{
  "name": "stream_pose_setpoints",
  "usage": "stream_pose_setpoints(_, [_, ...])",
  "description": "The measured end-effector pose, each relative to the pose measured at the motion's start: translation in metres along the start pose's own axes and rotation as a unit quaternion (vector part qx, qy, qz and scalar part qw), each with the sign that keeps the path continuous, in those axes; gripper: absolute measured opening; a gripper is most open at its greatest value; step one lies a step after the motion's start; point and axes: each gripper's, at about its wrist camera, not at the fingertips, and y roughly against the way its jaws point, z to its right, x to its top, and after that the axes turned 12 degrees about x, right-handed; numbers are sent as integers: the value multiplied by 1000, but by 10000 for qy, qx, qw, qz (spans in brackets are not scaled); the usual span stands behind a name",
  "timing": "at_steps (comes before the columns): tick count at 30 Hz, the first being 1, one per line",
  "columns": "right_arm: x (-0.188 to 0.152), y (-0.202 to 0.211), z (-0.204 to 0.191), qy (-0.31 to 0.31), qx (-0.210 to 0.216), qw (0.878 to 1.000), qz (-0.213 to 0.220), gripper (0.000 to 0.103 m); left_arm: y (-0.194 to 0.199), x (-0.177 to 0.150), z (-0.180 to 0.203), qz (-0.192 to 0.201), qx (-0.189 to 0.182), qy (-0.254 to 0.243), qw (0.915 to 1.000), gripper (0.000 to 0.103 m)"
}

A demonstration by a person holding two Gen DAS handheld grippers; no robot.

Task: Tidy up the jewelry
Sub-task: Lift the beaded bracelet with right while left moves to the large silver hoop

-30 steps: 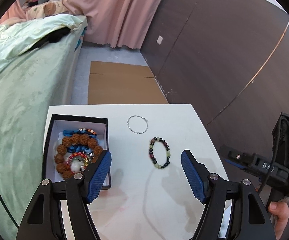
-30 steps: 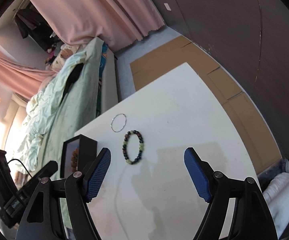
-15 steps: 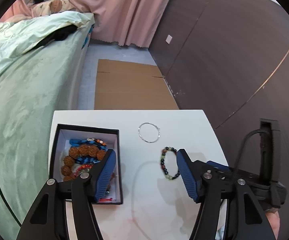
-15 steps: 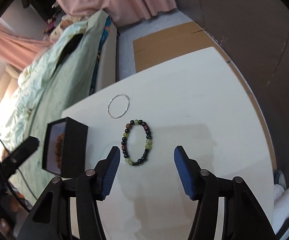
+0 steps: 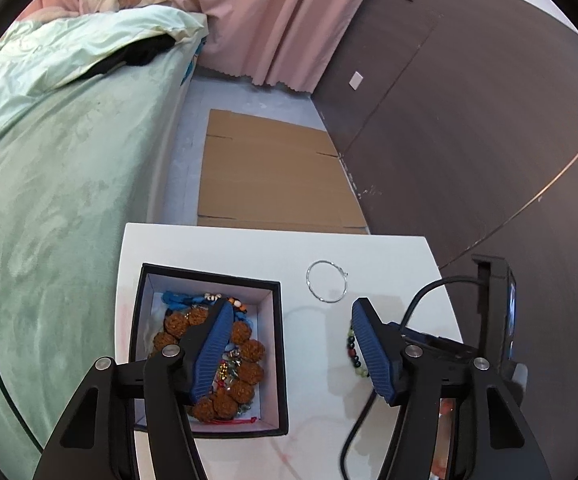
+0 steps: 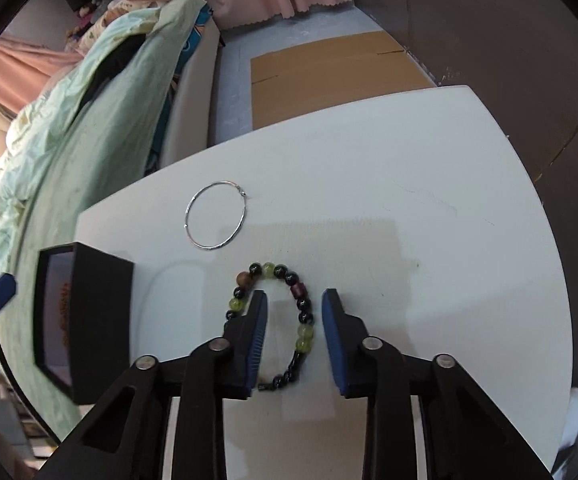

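The right gripper [image 6: 293, 312] is dropping over the beaded bracelet [image 6: 285, 312] on the bench [image 6: 429, 208], jaws narrowing but still spread astride its right side, readying a pickup, while the left gripper [image 5: 289, 332] is waiting with jaws spread above the box [image 5: 279, 360].

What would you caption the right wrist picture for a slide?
Right gripper, open, straddles one side of a beaded bracelet on a white table.

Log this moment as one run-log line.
phase: reach | right claw: open, straddling one side of beaded bracelet on white table | left claw: open, above black box | wire hoop: loose
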Motion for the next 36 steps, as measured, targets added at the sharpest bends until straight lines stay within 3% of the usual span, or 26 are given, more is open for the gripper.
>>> stream_pose_setpoints(3, [-4,-2,-11,371,-398,9985,-1,11,-1,3,-1,-17,-70,63,10000,62])
stream_pose_setpoints(5, [-5,-1,-13,446,-385,9983,-20,10,-2,3,0,-20,-103,101,9999,62])
stream_pose_setpoints(11, [-3,27,6,36,240,9994,265,9,1,3,13,9,-66,-79,9999,59])
stream_pose_setpoints(17, [0,58,32,-307,733,9953,549,9,-8,1,31,-95,147,-230,9996,48])
stream_pose_setpoints(25, [2,84,64,-657,1010,9893,825,9,-32,4,76,-456,335,-786,9953,46])
stream_pose_setpoints(29, [3,93,79,-859,1108,9856,940,9,-55,10,93,-732,732,-1022,9894,47])
stream_pose_setpoints(34, [4,100,90,-1028,1245,9817,1013,9,-79,16,104,-1097,914,-1141,9831,55])
stream_pose_setpoints(36, [5,102,94,-1114,1313,9796,1038,9,-85,18,107,-1172,1057,-1167,9805,67])
